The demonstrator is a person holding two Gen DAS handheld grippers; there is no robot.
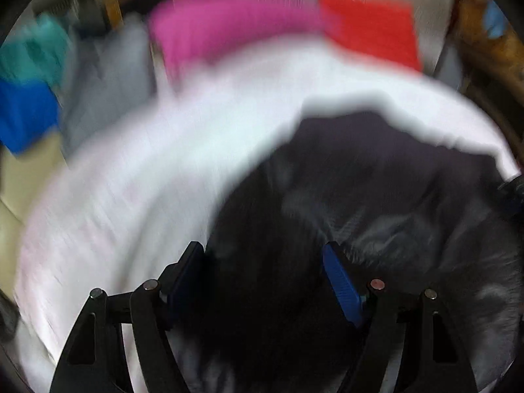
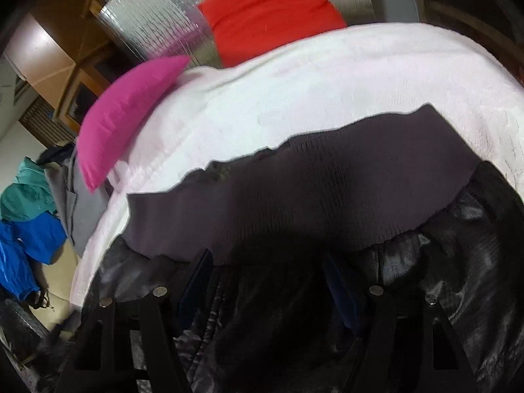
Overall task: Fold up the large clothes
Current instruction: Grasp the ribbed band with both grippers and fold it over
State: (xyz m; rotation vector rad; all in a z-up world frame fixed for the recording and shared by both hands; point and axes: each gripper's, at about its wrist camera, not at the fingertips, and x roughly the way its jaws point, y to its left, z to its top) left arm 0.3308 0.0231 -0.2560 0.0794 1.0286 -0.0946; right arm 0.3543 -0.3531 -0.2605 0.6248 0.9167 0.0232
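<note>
A black shiny jacket (image 2: 442, 245) with a dark grey ribbed hem (image 2: 294, 190) lies on a white blanket (image 2: 311, 82). My right gripper (image 2: 267, 281) hangs low over the jacket just behind the hem. Its jaws stand apart and its dark pads (image 2: 196, 278) press on nothing that shows. In the blurred left wrist view the same black jacket (image 1: 376, 190) fills the lower right on the white blanket (image 1: 147, 170). My left gripper (image 1: 265, 271) is over the jacket's left edge, open, with its blue pad (image 1: 342, 290) clear of the cloth.
A pink cushion (image 2: 127, 114) and a red cushion (image 2: 268, 9) lie at the blanket's far edge against a silver quilted mat (image 2: 154, 16). Teal (image 2: 26, 193), blue (image 2: 29, 245) and grey (image 2: 82, 216) garments are heaped at the left. Wooden furniture (image 2: 65, 65) stands behind.
</note>
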